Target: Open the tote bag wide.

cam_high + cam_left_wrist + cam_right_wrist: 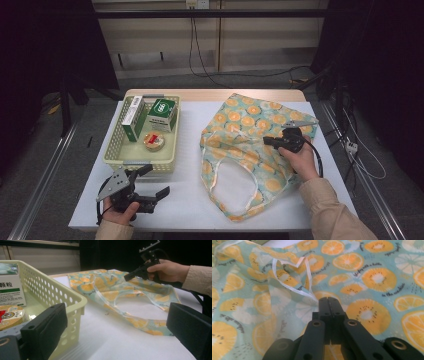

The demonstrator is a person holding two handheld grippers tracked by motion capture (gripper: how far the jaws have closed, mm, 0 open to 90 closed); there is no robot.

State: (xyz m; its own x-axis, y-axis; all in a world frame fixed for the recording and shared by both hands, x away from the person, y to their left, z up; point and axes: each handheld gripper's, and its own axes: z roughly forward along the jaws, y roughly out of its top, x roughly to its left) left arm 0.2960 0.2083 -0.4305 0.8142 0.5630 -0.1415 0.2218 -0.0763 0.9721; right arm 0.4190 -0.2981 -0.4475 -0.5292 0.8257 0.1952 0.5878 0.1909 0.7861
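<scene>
A white-topped desk [190,200] is seen from above. Its right half is covered by a cloth bag [240,125] printed with orange slices on pale green, laid flat with its white-edged opening turned toward the person. On the left half a pale yellow perforated basket [114,150] is placed, well apart from the bag. Inside it two green-and-white boxes [162,114] are stood at the far end, and a round tin [154,140] is laid nearer the person.

The right hand-held gripper [266,140] is held over the middle of the bag; its jaws are pressed together, and whether cloth is pinched between the tips cannot be told. The left hand-held gripper [156,181] is held low above the desk, just beside the basket's near wall, its jaws spread wide apart with nothing between them.
</scene>
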